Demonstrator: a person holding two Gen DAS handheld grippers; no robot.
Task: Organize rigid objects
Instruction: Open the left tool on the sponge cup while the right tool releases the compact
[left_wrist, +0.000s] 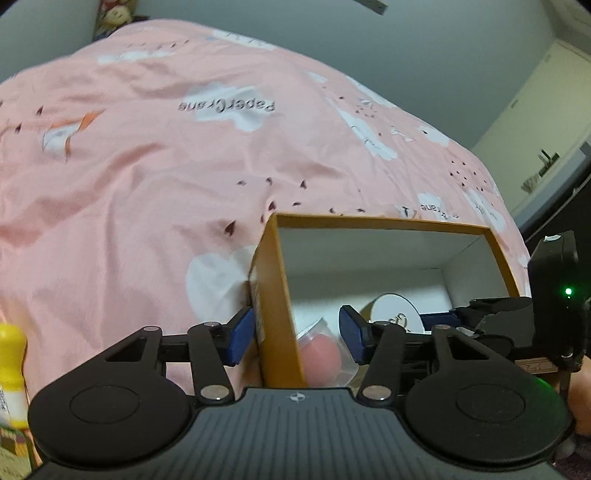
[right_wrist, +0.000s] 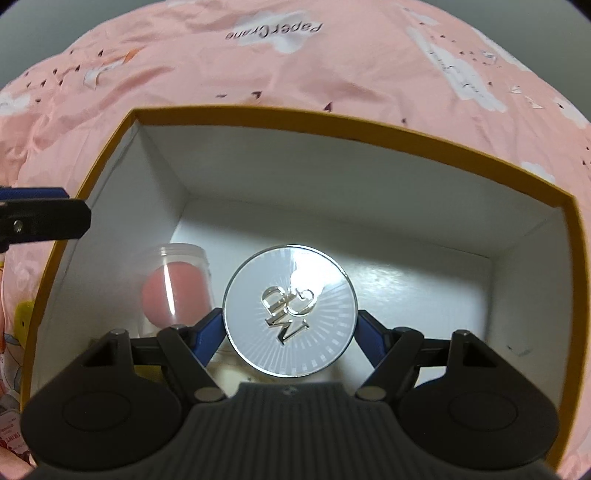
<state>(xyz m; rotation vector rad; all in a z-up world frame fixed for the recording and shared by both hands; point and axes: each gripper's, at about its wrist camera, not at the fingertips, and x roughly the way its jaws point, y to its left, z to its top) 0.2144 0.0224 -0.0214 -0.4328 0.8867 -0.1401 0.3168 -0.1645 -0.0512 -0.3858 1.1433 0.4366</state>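
An open box with an orange rim (left_wrist: 369, 221) (right_wrist: 332, 129) and white inside sits on a pink bedsheet. My left gripper (left_wrist: 297, 332) straddles the box's left wall: one blue pad is outside against it, the other inside and apart from it. One of its fingers (right_wrist: 44, 218) shows at the box's left edge. Low inside the box, my right gripper (right_wrist: 290, 328) is shut on a round silver-lidded jar (right_wrist: 290, 310) (left_wrist: 395, 314). A clear container with a pink sponge (right_wrist: 173, 288) (left_wrist: 325, 350) lies on the box floor left of the jar.
The pink sheet (left_wrist: 147, 166) with white clouds spreads all around the box. A yellow-capped bottle (left_wrist: 11, 369) and colourful packaging (right_wrist: 11, 332) lie left of the box. A pale cabinet (left_wrist: 535, 110) stands at the far right.
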